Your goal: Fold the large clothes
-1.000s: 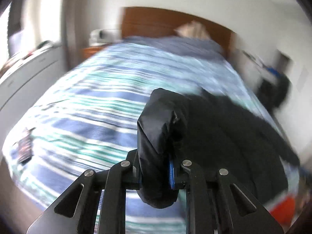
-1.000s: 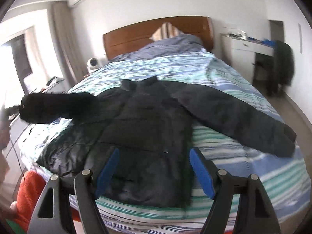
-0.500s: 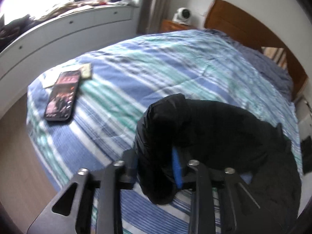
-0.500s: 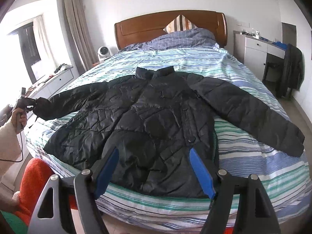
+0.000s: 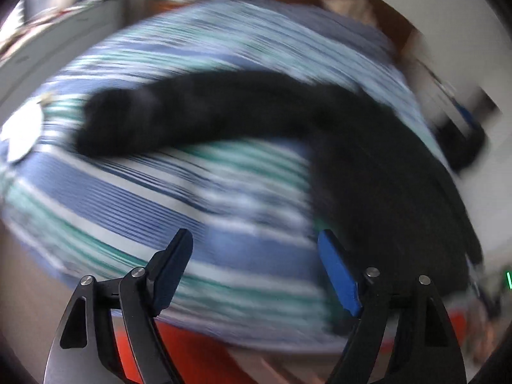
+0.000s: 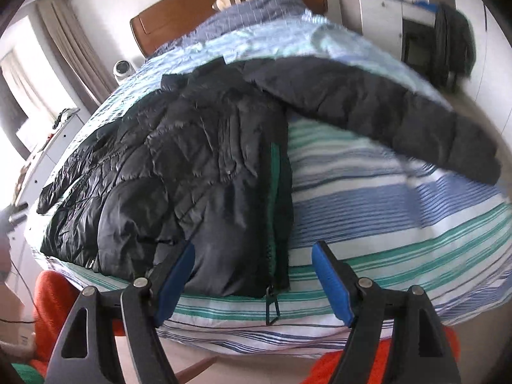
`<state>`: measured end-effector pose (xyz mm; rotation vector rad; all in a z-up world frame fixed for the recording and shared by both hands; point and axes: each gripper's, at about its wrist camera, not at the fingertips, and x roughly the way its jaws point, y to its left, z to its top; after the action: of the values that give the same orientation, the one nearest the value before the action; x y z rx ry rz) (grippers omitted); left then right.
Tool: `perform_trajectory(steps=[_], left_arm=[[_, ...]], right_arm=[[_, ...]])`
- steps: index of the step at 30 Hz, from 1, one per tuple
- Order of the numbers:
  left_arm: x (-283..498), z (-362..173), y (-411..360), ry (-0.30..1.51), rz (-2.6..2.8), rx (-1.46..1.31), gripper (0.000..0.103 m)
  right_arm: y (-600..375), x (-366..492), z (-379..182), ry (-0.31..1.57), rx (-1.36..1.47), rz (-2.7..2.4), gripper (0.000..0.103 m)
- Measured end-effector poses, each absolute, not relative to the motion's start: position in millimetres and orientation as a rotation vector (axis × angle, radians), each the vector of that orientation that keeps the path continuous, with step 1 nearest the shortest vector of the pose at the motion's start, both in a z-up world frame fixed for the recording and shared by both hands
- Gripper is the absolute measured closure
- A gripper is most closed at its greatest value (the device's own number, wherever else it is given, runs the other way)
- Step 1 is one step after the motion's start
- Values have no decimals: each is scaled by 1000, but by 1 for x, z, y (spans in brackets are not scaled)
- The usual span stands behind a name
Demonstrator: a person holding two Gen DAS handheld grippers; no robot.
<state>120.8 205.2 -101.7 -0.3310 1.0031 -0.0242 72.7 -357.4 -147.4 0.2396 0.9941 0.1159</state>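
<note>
The black puffer jacket (image 6: 198,166) lies flat and spread on the striped bed (image 6: 400,211), hem along the foot edge, collar pointing up toward the headboard (image 6: 224,9), so its long axis runs foot to head while the two sleeves reach out sideways toward the bed's side edges. The right sleeve (image 6: 384,108) angles out across the stripes toward the right-hand edge; the left sleeve (image 5: 192,112) stretches toward the opposite edge, blurred in the left wrist view. The right gripper (image 6: 252,275) hovers just off the foot edge, jaws spread wide and empty, straddling the zipper side of the hem, so it's the nearer one to the body. The left gripper (image 5: 256,265) is opening, nothing between its jaws, the sleeve well ahead of it and the jacket's flank just off its right finger
</note>
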Motion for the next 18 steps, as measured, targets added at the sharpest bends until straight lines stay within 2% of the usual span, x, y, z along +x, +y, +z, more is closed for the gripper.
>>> perform_trajectory(steps=[5,7,8,9,10,11,12,15,18], left_arm=[[124,-133,120,1104,-212,-261,21],[128,-146,102,1130,-218,-224,28],[128,-150,101,1135,-216,-219,43],[128,-154,100,1136,-190,-203,57],[128,-157,100,1136,-164,-185,64],[127,-161,102,1142,-158,-191,74],[127,-163,106,1145,-155,-206,79],[121,-161,109,1130,-155,-208,86],[113,-157,106,1123,-158,-169,89]], right_arm=[[-354,86,-166,1029,286,168,26],[-351,87,-166,1015,310,198,27],[-349,87,-165,1009,312,202,34],[-347,86,-163,1003,302,201,61],[-346,85,-162,1003,303,207,71],[-346,84,-162,1003,312,211,76],[-345,83,-162,1005,310,209,81],[-339,79,-159,1003,280,206,83],[-335,66,-154,1001,264,207,84]])
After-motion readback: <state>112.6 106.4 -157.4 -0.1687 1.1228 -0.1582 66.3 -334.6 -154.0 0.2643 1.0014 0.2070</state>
